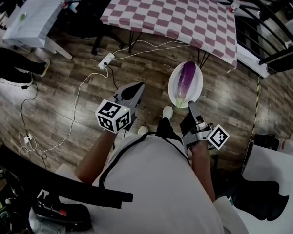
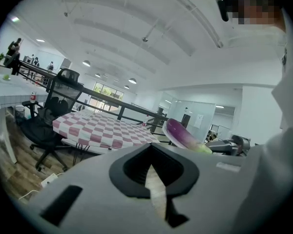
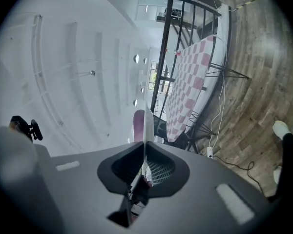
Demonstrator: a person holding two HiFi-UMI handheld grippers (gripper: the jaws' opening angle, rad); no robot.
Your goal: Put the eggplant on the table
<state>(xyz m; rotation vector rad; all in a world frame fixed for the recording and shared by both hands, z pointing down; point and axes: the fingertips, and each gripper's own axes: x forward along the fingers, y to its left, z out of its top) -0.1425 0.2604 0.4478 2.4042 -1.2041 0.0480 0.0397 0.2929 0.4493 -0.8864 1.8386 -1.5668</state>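
Facing the checked surface (image 1: pixel 176 13), I hold a white plate (image 1: pixel 199 84) short of its near edge, above the floor. The eggplant (image 1: pixel 186 79) lies along the plate. It looks smooth, firm and apt to roll, so it is best pinched mid-body. My right tool (image 1: pixel 191 105) clenches the plate's rim; my left tool (image 1: pixel 135 88) is closed and empty.

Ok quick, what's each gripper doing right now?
Left gripper: closed, empty.
Right gripper: closed on the rim of the plate, with the eggplant lying on it.
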